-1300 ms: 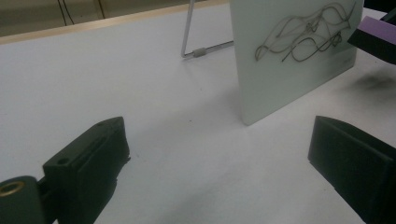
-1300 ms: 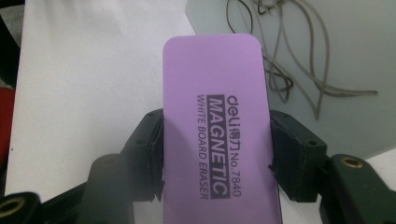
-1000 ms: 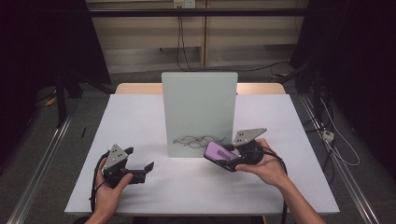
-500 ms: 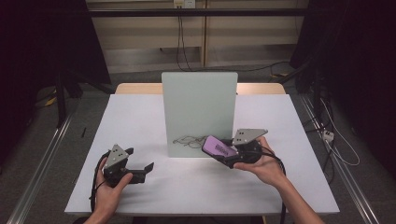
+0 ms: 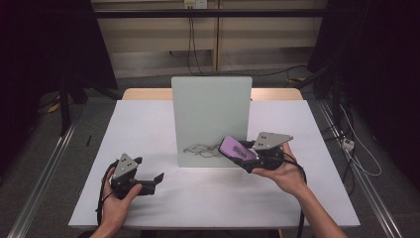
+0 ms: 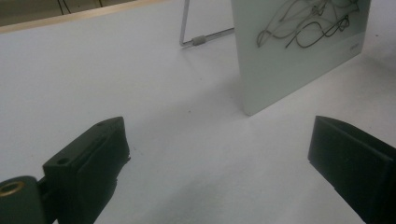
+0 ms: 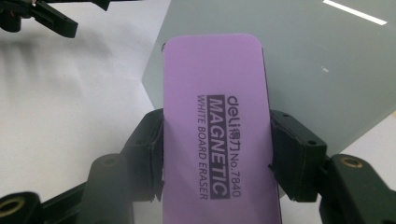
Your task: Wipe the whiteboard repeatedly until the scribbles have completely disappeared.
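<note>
Work in hand: wiping the dark scribble (image 5: 203, 148) off the small upright whiteboard (image 5: 212, 106) with a purple eraser (image 5: 236, 149), as I read it.

Eraser: a magnetic whiteboard eraser, clamped across its width by the right gripper (image 5: 249, 156). In the right gripper view one black finger (image 7: 149, 140) presses on each long edge and the printed purple back (image 7: 219, 121) faces the camera. That grip presumably leaves the wiping face free to meet the board.

Where the eraser is: lifted off the worktop (image 5: 148, 124), at the board's lower right corner, just beside the scribble. I cannot tell whether it touches the board.

Right gripper: closed firmly on the eraser, cradled from below by the person's right hand (image 5: 282, 173), tilted towards the board so the eraser's front end leads.

Whiteboard: stands near the middle of the worktop, propped by a wire stand (image 6: 196, 37) behind it, so its face meets the person nearly square on. The scribble sits low on it, within easy reach of a short sideways stroke.

Left gripper: rests low near the front left of the worktop (image 5: 151, 181), well apart from the board. Its fingers (image 6: 93, 158) stand wide open with nothing between them, and it looks parked out of the way.

Likely next: press the eraser flat to the board and sweep across the lines. A light board on a wire stand could tip back under a hard push, so the idle gripper may be needed to steady it.
</note>
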